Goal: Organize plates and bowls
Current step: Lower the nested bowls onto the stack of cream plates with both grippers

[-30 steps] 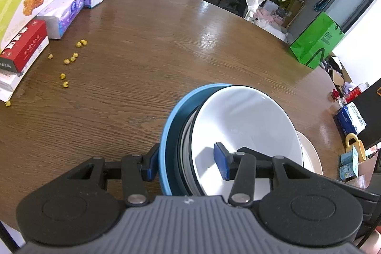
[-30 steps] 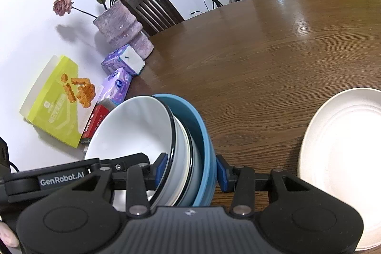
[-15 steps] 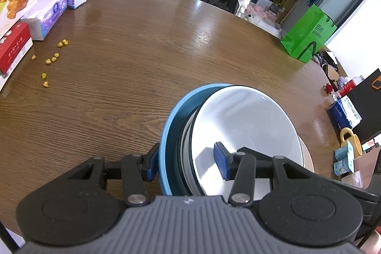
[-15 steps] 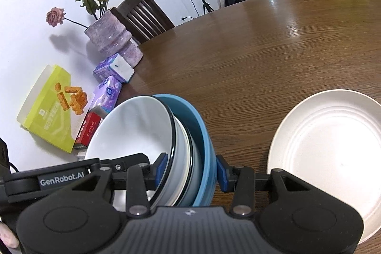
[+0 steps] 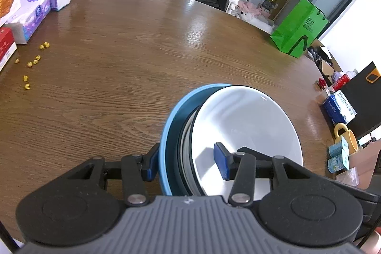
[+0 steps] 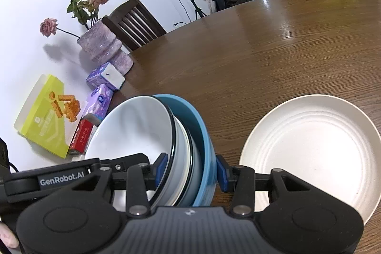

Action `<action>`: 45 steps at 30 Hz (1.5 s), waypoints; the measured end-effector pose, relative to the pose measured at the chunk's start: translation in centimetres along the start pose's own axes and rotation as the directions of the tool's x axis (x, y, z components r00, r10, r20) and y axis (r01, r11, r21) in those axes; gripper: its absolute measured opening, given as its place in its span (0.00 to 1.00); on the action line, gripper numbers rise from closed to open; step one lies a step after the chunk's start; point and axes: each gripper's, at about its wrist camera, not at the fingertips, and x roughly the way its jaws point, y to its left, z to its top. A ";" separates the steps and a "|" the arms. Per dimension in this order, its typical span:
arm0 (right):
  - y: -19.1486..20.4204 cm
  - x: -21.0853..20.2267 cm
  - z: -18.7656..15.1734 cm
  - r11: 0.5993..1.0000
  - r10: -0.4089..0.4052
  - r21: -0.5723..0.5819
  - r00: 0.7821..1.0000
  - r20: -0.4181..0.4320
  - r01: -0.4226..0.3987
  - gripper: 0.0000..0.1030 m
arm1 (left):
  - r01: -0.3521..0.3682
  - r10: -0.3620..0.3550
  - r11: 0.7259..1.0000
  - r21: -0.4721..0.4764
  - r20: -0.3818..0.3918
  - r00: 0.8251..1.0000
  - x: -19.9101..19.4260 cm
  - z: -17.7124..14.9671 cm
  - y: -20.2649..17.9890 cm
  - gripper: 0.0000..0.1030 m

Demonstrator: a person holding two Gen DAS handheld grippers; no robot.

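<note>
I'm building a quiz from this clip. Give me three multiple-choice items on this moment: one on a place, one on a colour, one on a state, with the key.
1. Where does the cream plate lie?
A. on the wooden table, to the right of the held stack
B. inside the stack
C. on the chair

2. What colour is the outermost bowl of the stack?
A. red
B. blue
C. yellow

3. How is the stack of bowls held?
A. by the left gripper alone
B. it is not held at all
C. by both the left gripper and the right gripper, each clamped across its rims

Key: 1 A, the right wrist view shows the plate flat on the wood beside the stack. 2 B, the outer wall is blue in both views. 3 C, each gripper's pads press either side of the nested rims.
</note>
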 end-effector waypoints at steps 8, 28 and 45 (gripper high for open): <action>-1.6 -0.9 0.3 1.000 -0.014 0.013 1.000 0.009 0.014 0.41 | 0.011 -0.011 1.000 0.013 -0.009 1.000 0.8 -0.1 -1.7 0.46; -6.1 -2.7 1.0 0.998 -0.047 0.052 0.999 0.027 0.045 0.41 | 0.040 -0.038 0.998 0.046 -0.035 0.999 3.3 -0.4 -5.7 0.46; -9.3 -3.7 1.0 0.994 -0.073 0.084 0.997 0.031 0.070 0.41 | 0.058 -0.054 0.996 0.064 -0.063 0.997 5.3 -0.9 -8.1 0.46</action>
